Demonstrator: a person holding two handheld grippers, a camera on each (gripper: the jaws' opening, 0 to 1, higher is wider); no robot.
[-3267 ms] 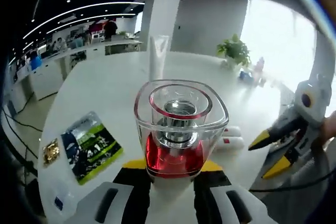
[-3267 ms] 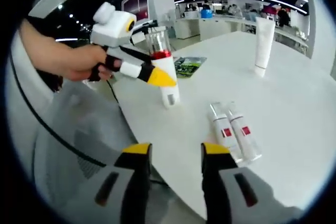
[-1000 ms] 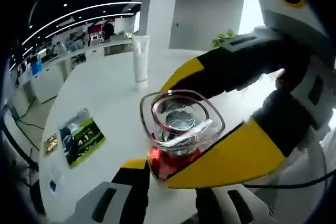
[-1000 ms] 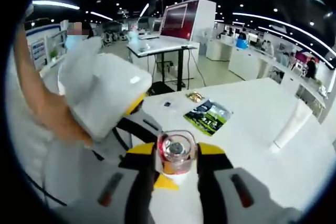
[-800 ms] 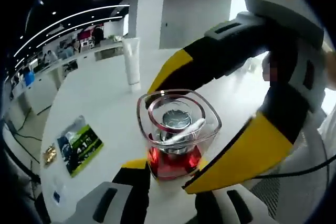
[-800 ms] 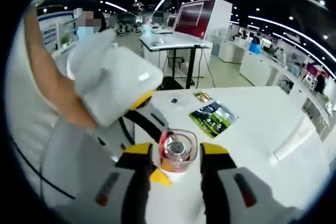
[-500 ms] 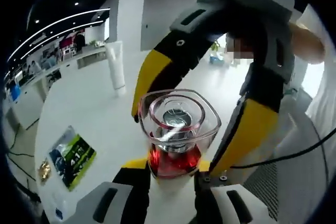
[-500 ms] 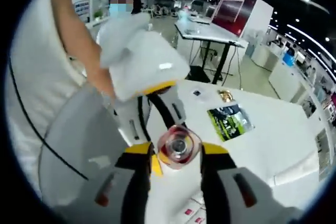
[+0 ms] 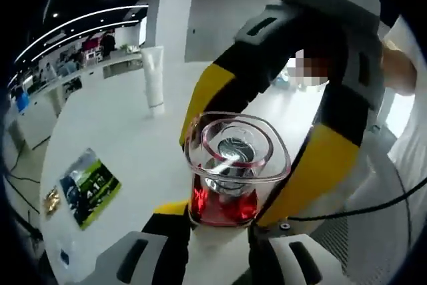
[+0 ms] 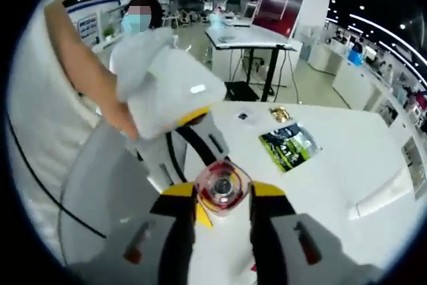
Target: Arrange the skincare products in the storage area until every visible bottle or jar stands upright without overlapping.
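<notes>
Gripping the bottle (image 9: 230, 178) near its red band, the left gripper (image 9: 212, 215) clamps it from both sides above the desk (image 9: 120, 131). The right gripper (image 10: 222, 206) also closes on this bottle (image 10: 219, 195), its yellow tips pressed to either side. Beyond the bottle, a white tube (image 9: 154, 77) stands upright, and a green packet (image 9: 85, 186) lies flat to its left.

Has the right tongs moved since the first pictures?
Yes. It went from the table edge, apart from the bottle, to the red-capped bottle held by the left tongs; the right tongs now closes around it.
</notes>
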